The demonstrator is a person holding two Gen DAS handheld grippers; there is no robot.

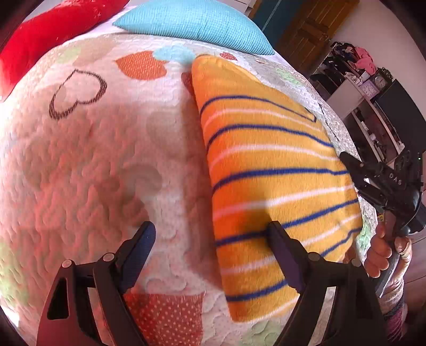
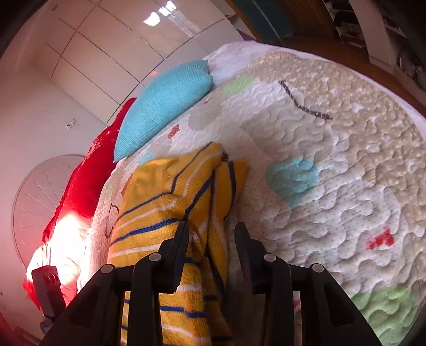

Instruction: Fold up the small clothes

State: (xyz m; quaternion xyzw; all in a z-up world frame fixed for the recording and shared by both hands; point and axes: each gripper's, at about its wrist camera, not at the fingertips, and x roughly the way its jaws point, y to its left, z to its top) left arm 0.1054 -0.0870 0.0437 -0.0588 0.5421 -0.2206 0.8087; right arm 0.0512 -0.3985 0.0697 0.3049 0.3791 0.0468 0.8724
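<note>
A yellow-orange fleece garment (image 1: 269,170) with blue and white stripes lies folded on the quilted bedspread (image 1: 101,159). My left gripper (image 1: 211,234) is open just above the bed; its right finger is over the garment's near left edge, its left finger over bare quilt. The right gripper (image 1: 354,173) shows at the garment's right edge in the left wrist view. In the right wrist view the right gripper (image 2: 211,234) is open, its jaws apart around the garment's (image 2: 170,202) raised edge, holding nothing that I can tell.
A turquoise pillow (image 1: 197,24) and a red pillow (image 1: 53,29) lie at the bed's head. A shelf unit (image 1: 367,87) with clutter stands beyond the bed's right side. White wardrobe doors (image 2: 106,40) rise behind the pillows. The quilt (image 2: 332,173) extends to the right.
</note>
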